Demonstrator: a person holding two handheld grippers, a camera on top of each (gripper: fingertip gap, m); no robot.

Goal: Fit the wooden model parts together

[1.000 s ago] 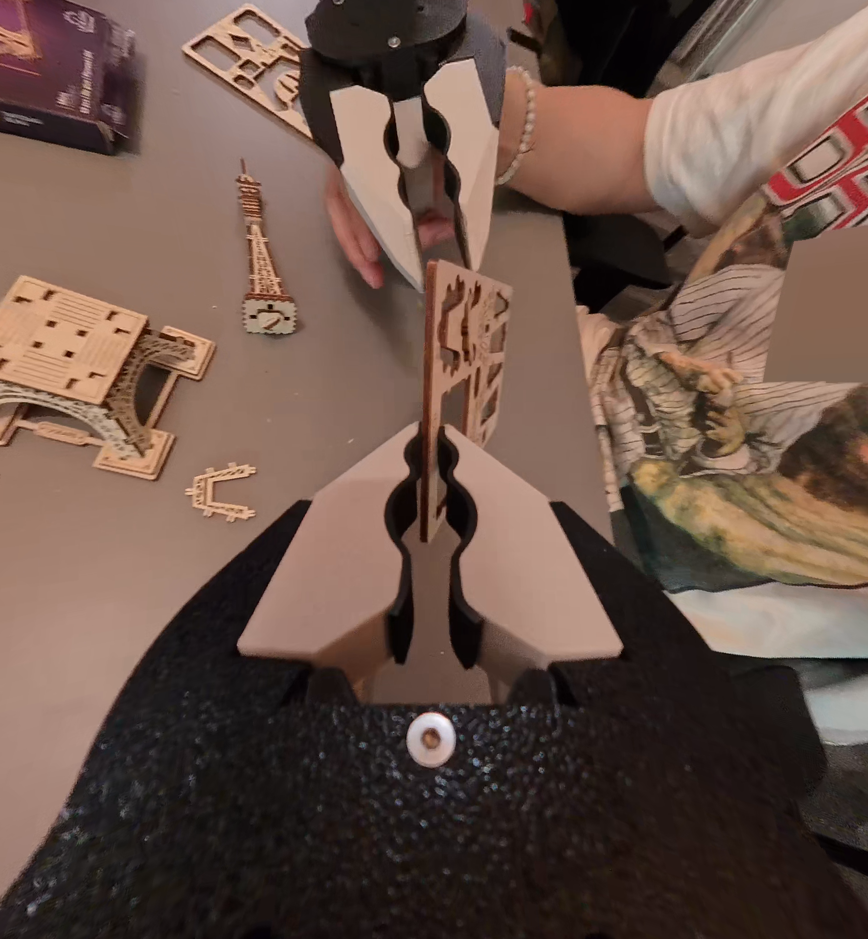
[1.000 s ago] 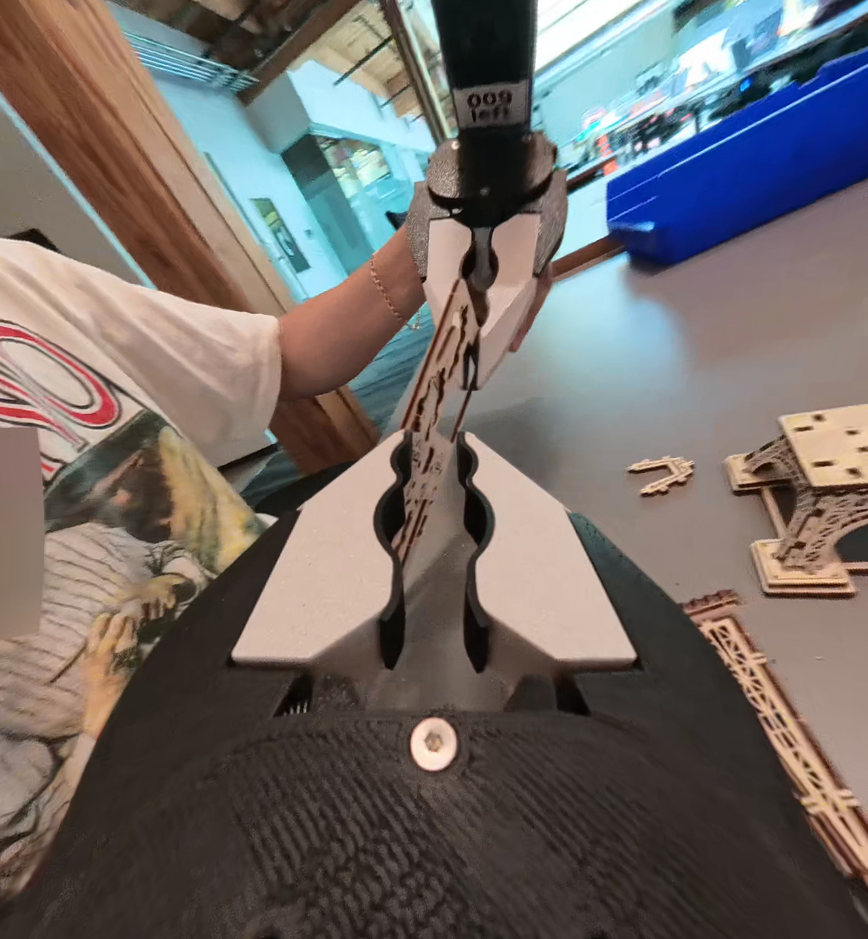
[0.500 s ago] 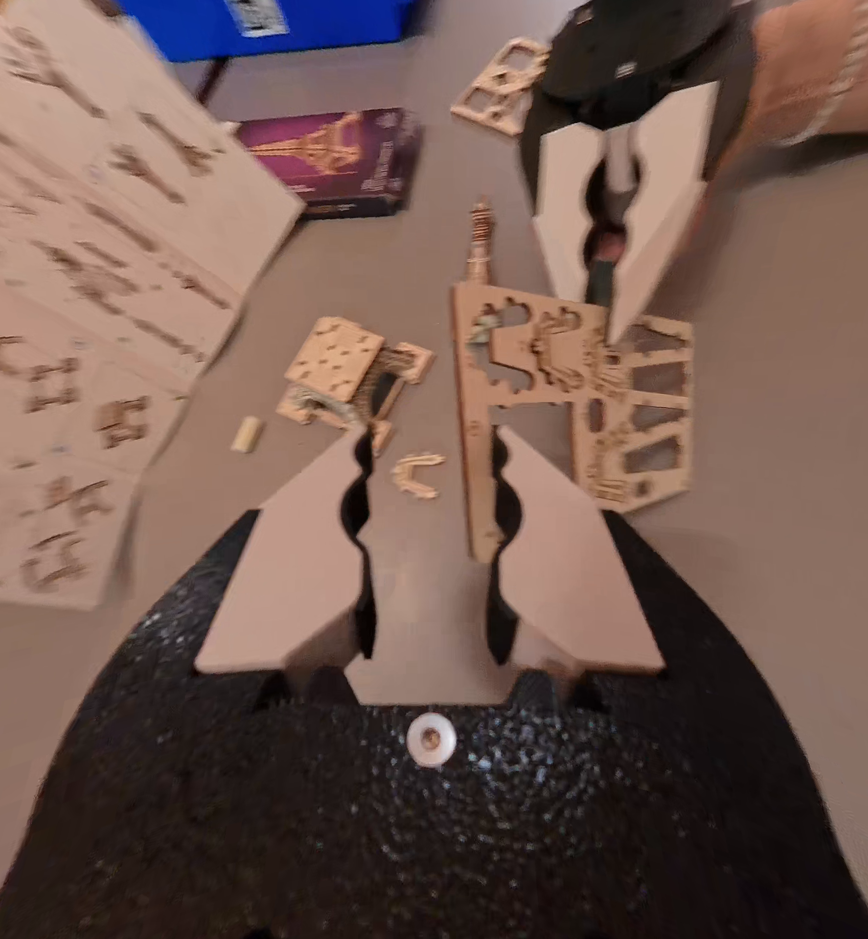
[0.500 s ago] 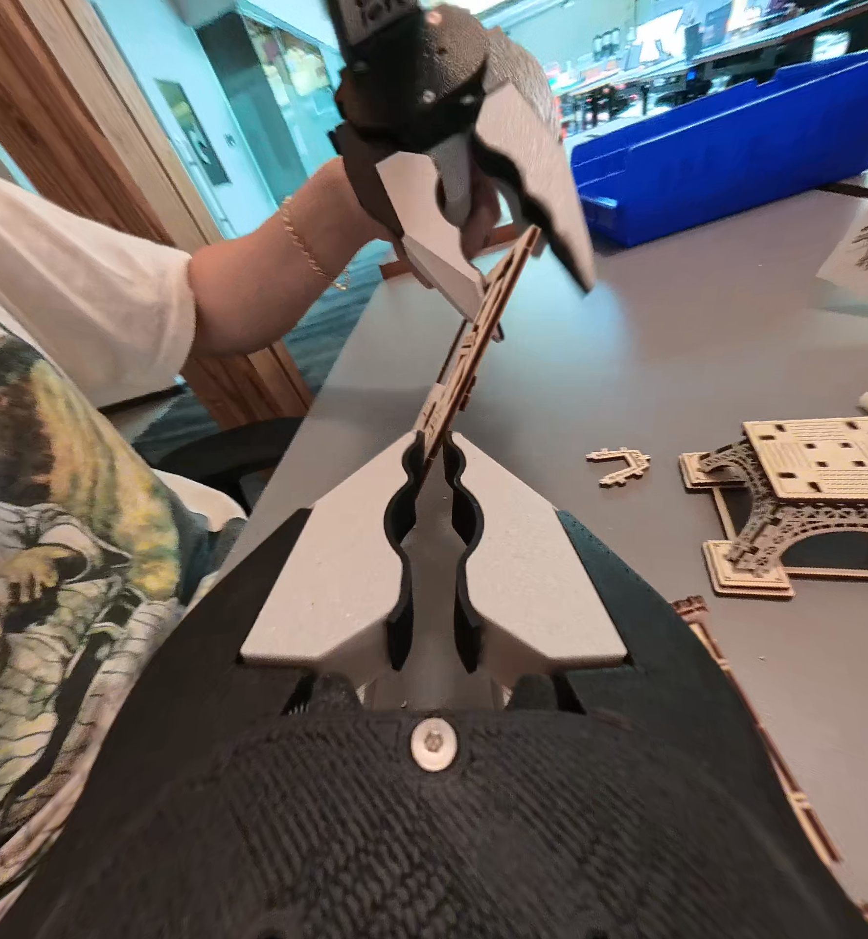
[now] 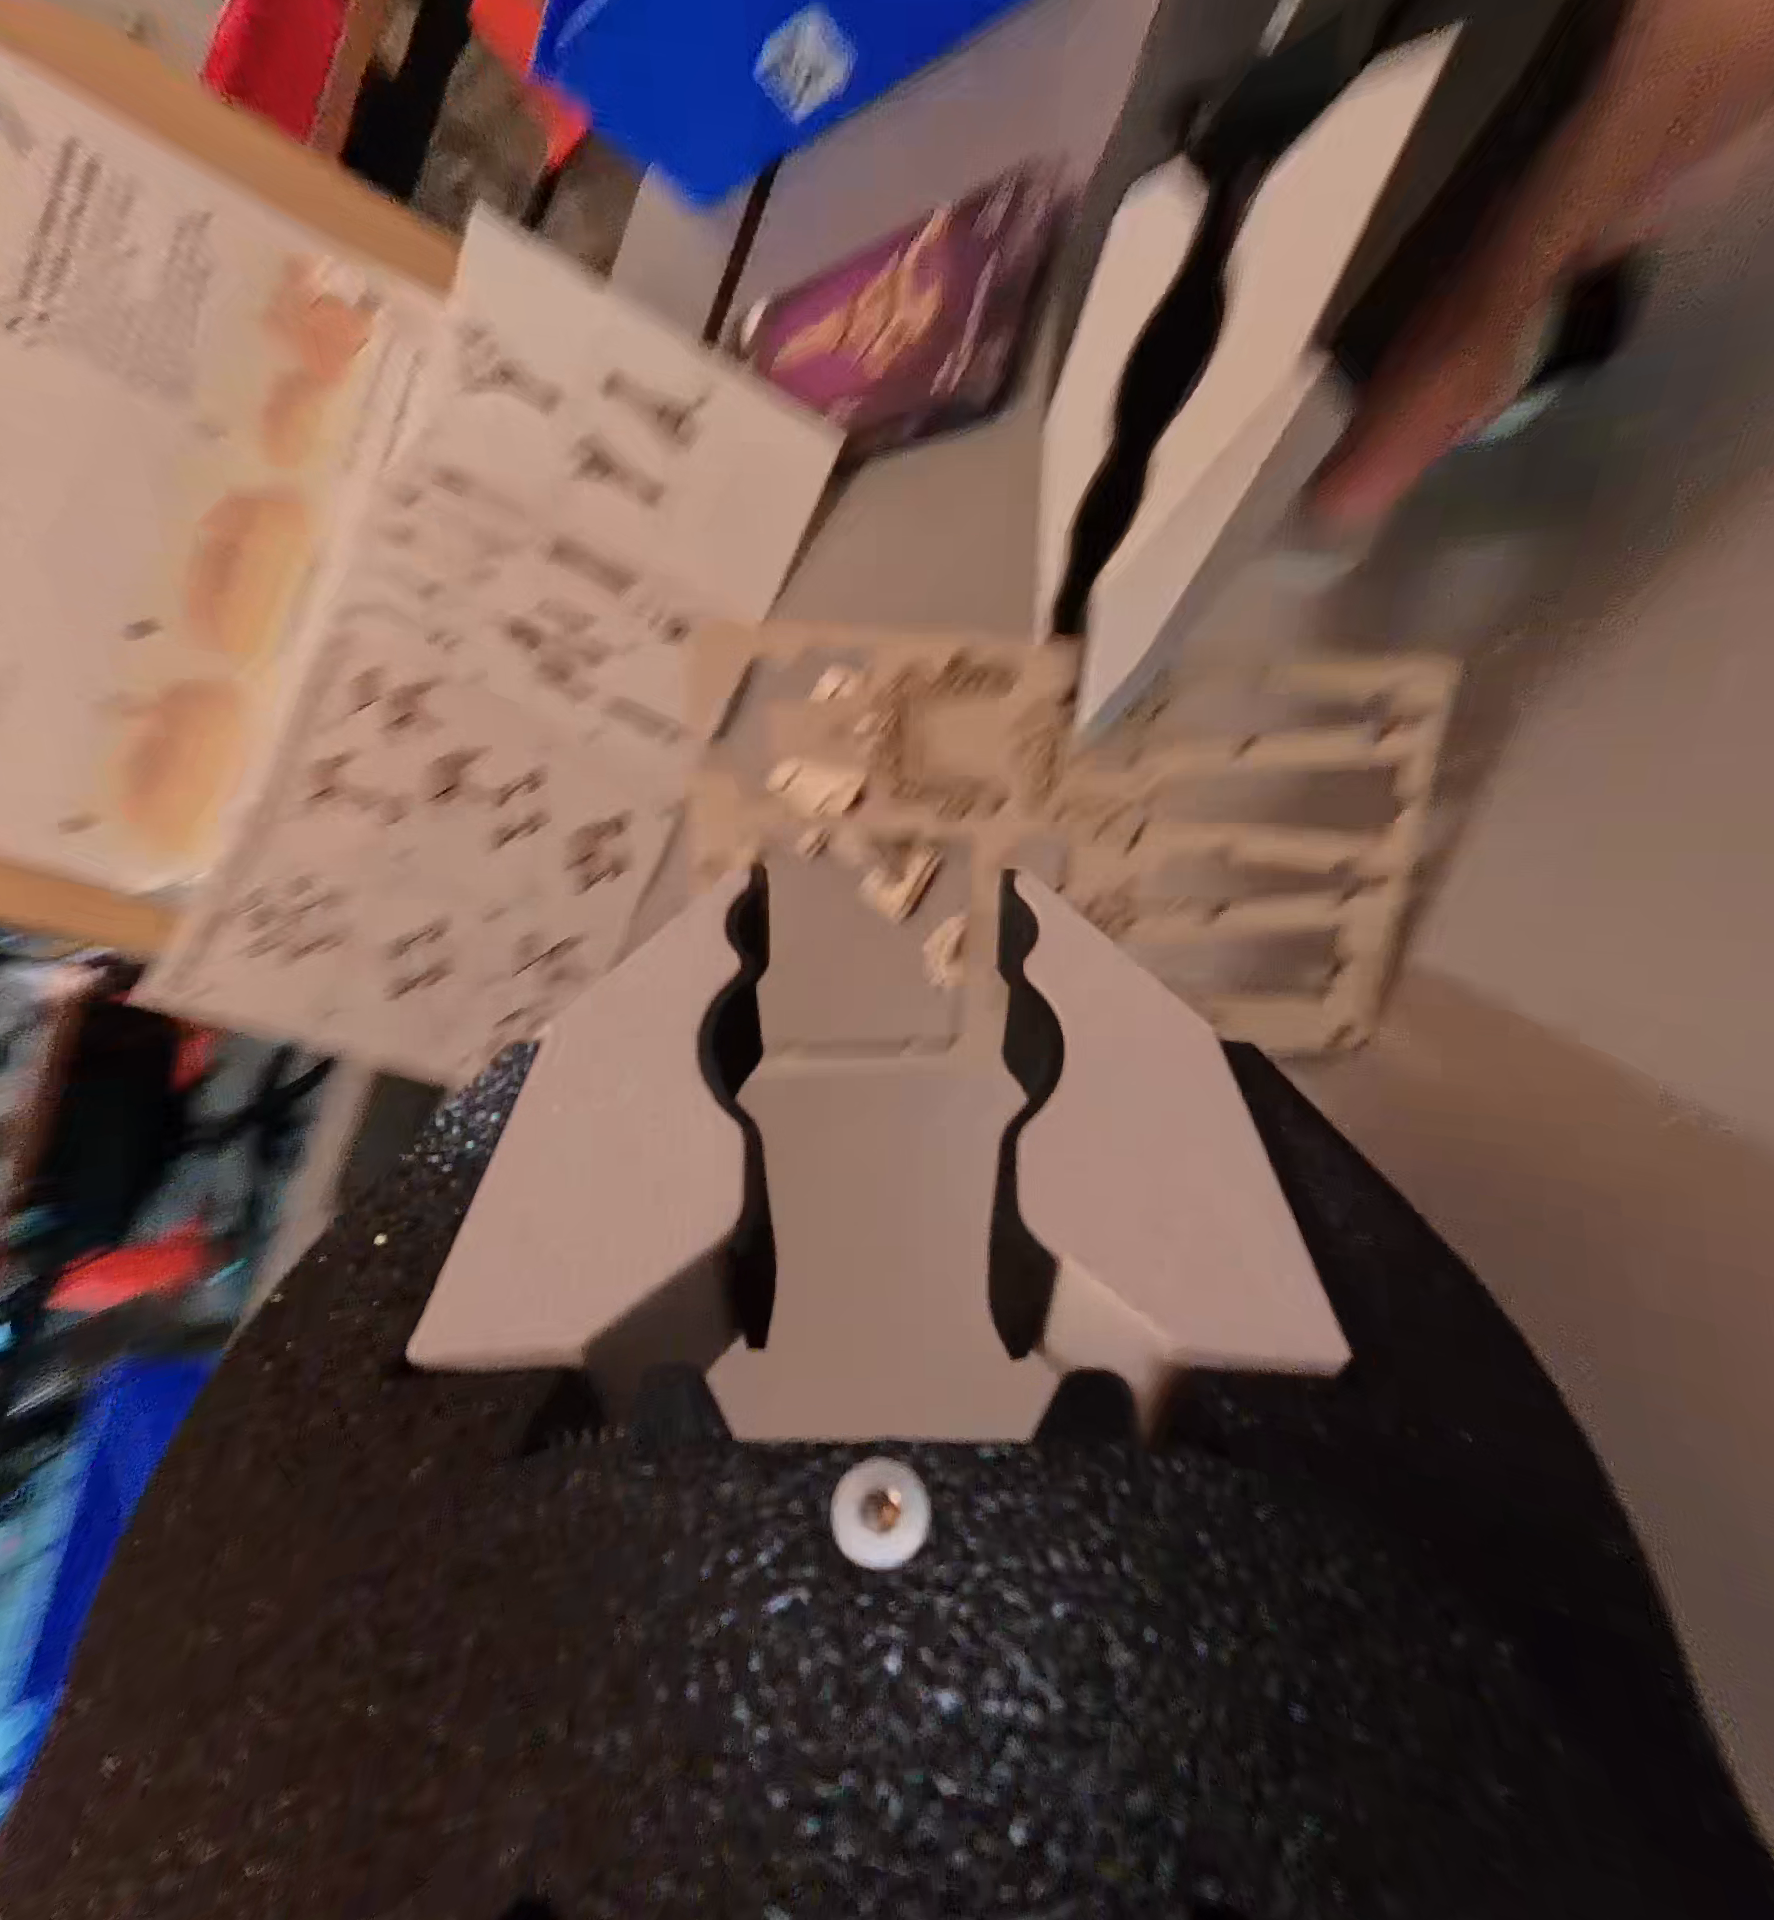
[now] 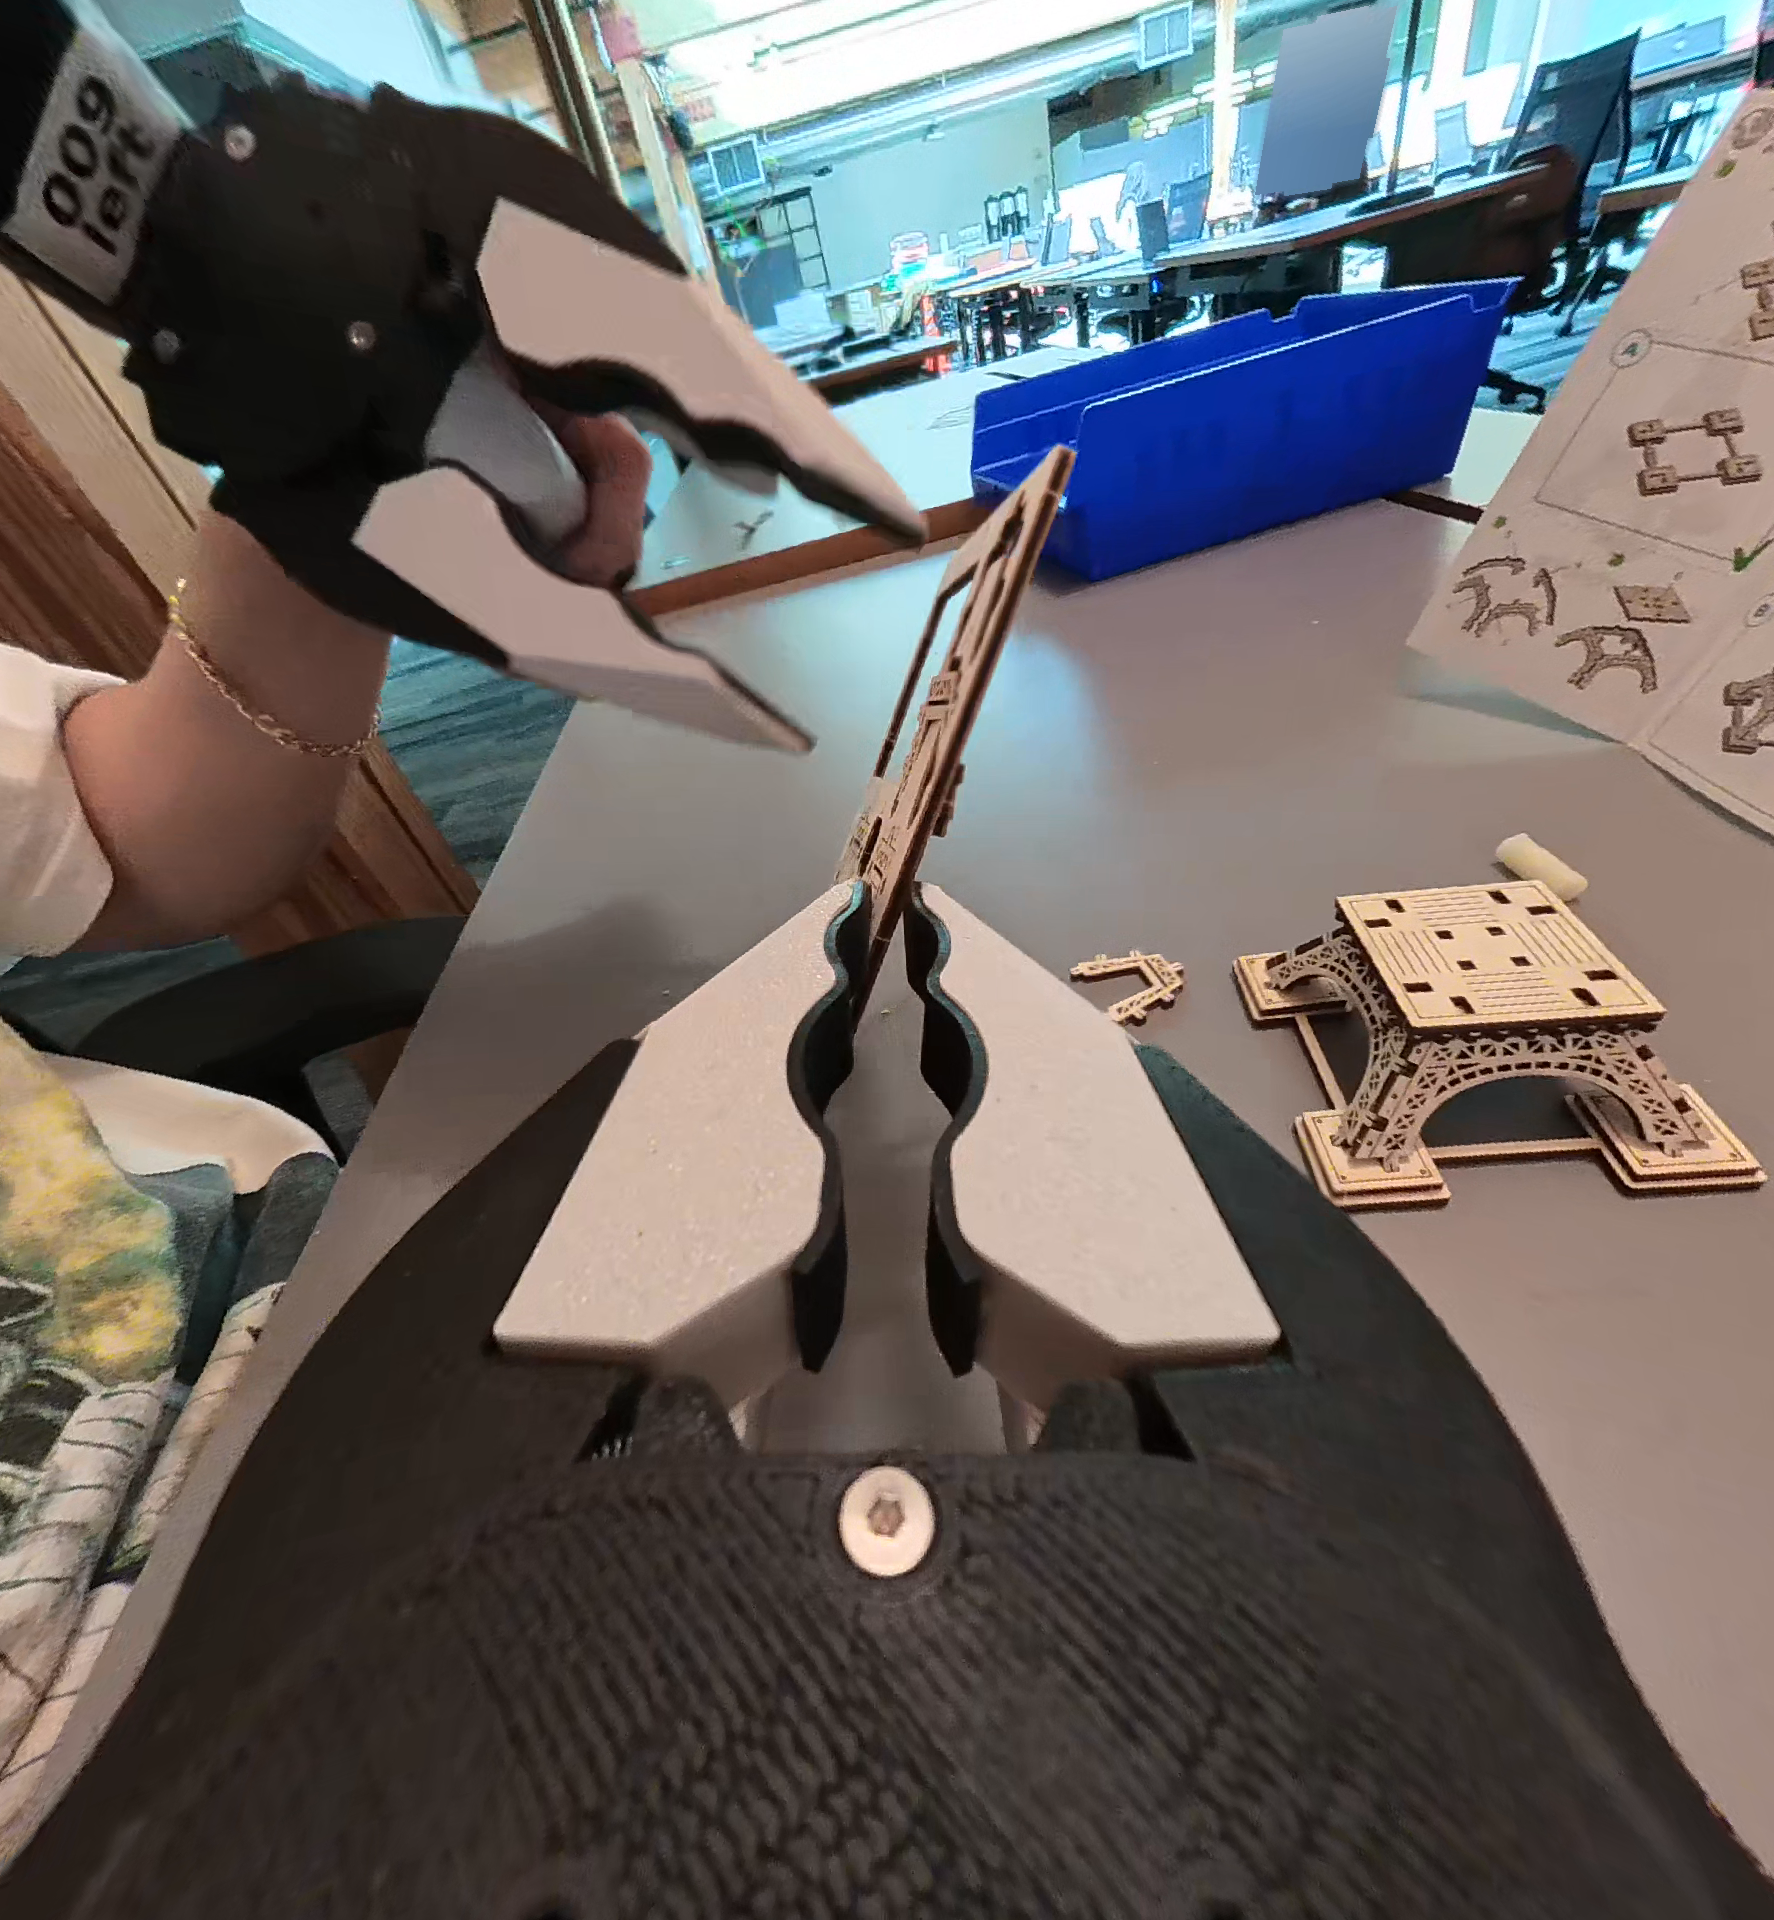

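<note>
Between its clenched jaws the right gripper (image 6: 888,914) is pinching the wooden sheet (image 6: 950,717) by one edge, risking slippage, the left gripper (image 6: 852,634) gaping alongside.

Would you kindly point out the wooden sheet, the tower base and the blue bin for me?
wooden sheet (image 6: 950,707): right wrist view, middle of its raised edge.
tower base (image 6: 1485,961): right wrist view, its flat top deck.
blue bin (image 6: 1267,436): right wrist view, its near side wall.
</note>
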